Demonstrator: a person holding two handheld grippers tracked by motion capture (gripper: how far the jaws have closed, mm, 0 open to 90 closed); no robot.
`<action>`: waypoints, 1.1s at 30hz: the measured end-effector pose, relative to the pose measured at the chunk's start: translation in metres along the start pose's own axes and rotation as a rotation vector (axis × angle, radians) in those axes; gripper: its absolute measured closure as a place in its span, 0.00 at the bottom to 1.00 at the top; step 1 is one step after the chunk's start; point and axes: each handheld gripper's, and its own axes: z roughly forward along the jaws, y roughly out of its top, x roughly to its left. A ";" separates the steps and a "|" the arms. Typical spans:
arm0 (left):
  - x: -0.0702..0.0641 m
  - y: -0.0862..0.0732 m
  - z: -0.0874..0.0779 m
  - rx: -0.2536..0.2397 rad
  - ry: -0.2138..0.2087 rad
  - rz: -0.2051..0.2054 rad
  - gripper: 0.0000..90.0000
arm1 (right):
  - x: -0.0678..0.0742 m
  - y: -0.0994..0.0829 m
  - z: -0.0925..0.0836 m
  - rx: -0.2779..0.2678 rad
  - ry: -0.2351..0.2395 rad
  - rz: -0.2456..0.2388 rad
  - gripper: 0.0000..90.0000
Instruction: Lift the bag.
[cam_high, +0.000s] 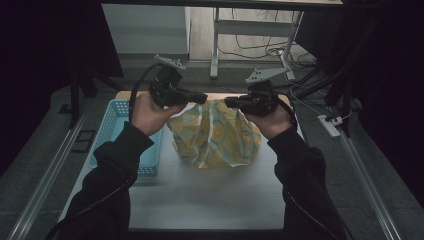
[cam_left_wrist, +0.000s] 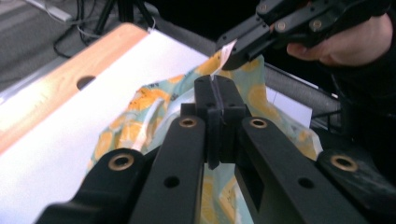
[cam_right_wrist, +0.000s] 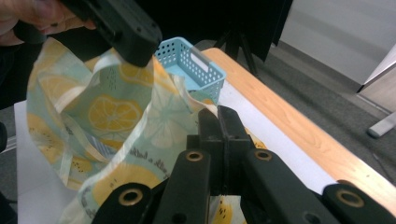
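Observation:
A cloth bag (cam_high: 215, 135) printed with yellow lemon slices on pale teal hangs above the white table top (cam_high: 200, 200), its lower part bunched on the surface. My left gripper (cam_high: 202, 96) is shut on the bag's upper edge from the left. My right gripper (cam_high: 227, 101) is shut on the upper edge from the right, and the two tips nearly face each other. In the left gripper view the jaws (cam_left_wrist: 215, 86) pinch the fabric (cam_left_wrist: 140, 107), with the other gripper (cam_left_wrist: 243, 51) just beyond. In the right gripper view the jaws (cam_right_wrist: 222, 116) clamp the cloth (cam_right_wrist: 112, 112) under the other gripper (cam_right_wrist: 135, 42).
A light blue perforated basket (cam_high: 112, 130) stands on the table's left side, also seen as the basket (cam_right_wrist: 191, 60) behind the bag. The far table edge is a wooden strip (cam_right_wrist: 299, 135). Metal rails run along both table sides, and cables and a power strip (cam_high: 330, 125) lie at the right.

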 end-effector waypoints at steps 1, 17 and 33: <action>0.000 0.002 -0.002 -0.002 0.002 0.001 1.00 | 0.000 0.002 -0.002 -0.005 -0.004 -0.003 1.00; -0.005 0.045 -0.029 -0.100 0.060 0.020 1.00 | -0.001 0.041 -0.034 -0.068 -0.078 -0.039 1.00; 0.021 0.042 0.005 -0.065 0.177 -0.006 1.00 | -0.018 0.024 -0.005 -0.031 -0.107 0.012 1.00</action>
